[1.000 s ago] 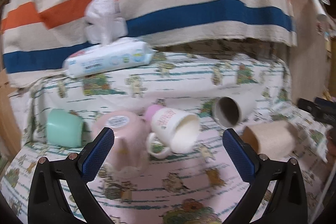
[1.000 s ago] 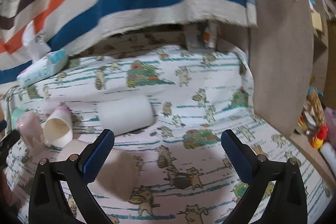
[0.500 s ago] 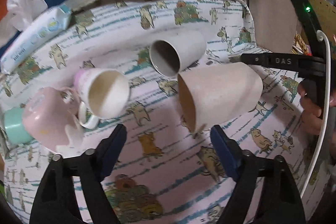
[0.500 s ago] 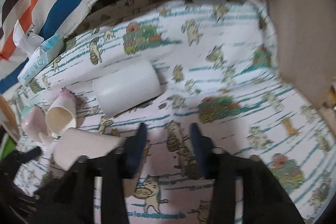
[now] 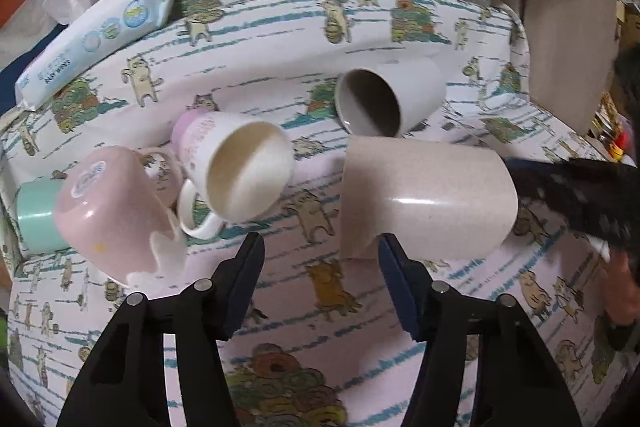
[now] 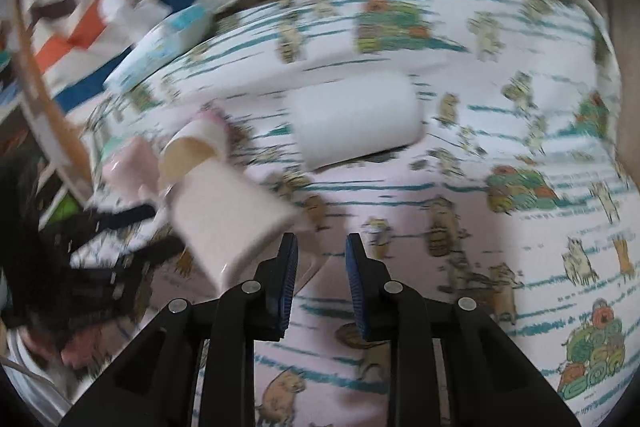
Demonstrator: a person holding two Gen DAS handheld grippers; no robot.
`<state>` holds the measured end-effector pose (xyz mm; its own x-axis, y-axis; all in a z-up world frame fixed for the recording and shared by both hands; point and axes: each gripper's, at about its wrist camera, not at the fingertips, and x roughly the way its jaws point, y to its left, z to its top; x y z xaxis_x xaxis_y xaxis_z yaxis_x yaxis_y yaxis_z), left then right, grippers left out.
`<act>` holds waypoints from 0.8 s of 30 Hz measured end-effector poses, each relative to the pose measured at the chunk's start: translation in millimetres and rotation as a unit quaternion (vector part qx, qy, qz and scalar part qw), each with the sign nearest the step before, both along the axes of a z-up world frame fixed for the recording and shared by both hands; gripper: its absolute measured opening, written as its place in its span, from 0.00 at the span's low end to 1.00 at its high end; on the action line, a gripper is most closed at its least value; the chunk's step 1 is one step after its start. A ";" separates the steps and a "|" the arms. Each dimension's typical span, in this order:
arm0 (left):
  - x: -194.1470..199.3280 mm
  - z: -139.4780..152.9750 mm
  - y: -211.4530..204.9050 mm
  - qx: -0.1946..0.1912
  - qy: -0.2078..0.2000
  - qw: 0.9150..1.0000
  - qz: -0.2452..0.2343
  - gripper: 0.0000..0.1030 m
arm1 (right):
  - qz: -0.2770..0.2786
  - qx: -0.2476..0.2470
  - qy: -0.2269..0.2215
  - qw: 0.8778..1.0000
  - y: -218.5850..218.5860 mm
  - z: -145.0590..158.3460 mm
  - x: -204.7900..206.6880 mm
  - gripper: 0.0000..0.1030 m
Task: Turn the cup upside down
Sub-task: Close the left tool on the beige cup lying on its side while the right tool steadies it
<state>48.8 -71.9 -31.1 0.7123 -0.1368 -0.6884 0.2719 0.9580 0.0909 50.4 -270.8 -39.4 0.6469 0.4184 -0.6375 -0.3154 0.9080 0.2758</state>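
While the beige cup lay between wide-spread fingers half a second ago, the left hand-held gripper has narrowed, one finger touching its rim; it lies sideways beside the white mug. The right hand-held gripper stays nearly closed, empty.

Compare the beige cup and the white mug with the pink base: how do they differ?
The beige cup is plain, larger, with no handle in view; the mug has a handle and pink print. The cup's mouth faces left, the mug's faces the camera. Both lie on their sides on the cat-print cloth.
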 end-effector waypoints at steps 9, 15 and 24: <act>-3.9 -3.0 12.1 0.019 0.005 1.000 0.012 0.51 | -0.047 -0.035 -0.018 0.998 -2.1 5.9 7.3 0.20; 0.1 -2.9 14.6 0.016 0.006 1.000 0.015 0.50 | -0.010 -0.054 -0.010 0.998 17.2 10.1 14.4 0.14; 8.3 -0.7 14.4 0.008 0.005 1.000 0.020 0.44 | 0.074 -0.061 -0.017 0.995 51.8 15.9 -8.5 0.14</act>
<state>57.1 -57.5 -31.8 0.7102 -0.0978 -0.6972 0.2349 0.9665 0.1038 41.9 -219.0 -23.5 0.6060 0.4315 -0.6682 -0.4545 0.8773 0.1543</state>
